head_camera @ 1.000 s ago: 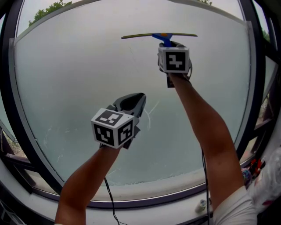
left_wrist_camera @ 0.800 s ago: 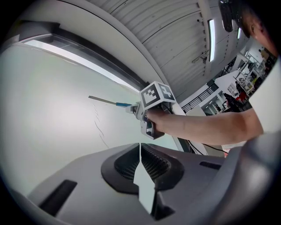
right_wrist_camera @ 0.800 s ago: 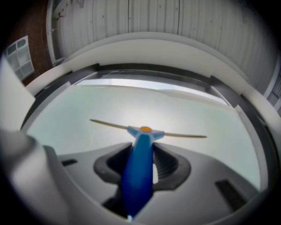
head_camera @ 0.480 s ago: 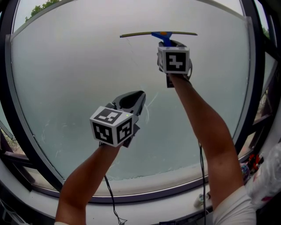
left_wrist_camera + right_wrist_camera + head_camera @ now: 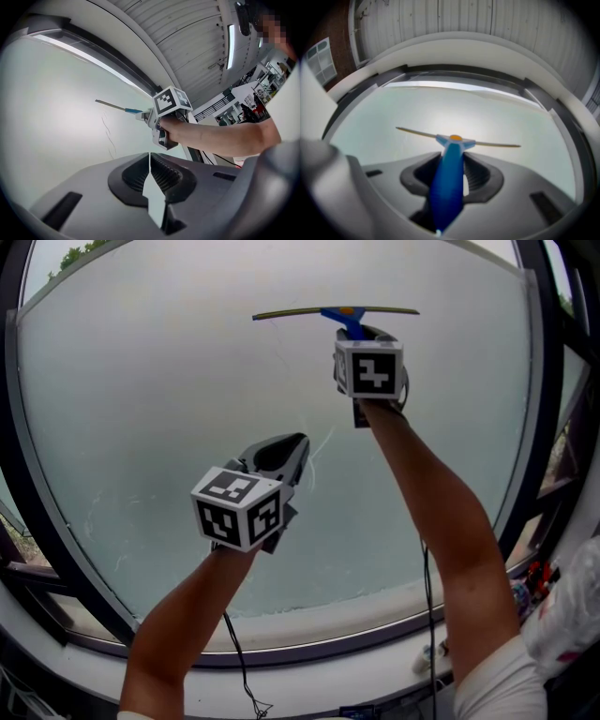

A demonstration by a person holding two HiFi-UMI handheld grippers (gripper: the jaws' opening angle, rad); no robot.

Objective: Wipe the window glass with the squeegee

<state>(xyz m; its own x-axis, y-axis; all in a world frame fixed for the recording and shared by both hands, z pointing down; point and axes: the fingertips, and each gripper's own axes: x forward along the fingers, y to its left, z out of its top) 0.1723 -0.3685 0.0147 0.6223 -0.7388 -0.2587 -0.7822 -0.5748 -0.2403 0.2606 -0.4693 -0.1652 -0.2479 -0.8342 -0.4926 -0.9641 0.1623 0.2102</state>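
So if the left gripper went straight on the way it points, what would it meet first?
Most likely the window glass: the left gripper, jaws together and empty, points at bare pane, below the squeegee. How far is unclear.

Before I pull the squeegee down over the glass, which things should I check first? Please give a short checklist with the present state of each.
1. Grip on the squeegee: ok. The right gripper is shut on its blue handle.
2. Blade level: ok. It lies about horizontal near the top of the window glass.
3. Blade pressed against the glass: cannot tell.
4. Path below the blade free: cannot tell. In the head view the left gripper sits under the blade's left half, but its gap to the glass does not show.
5. Left gripper empty: ok. Its jaws are together with nothing between them.
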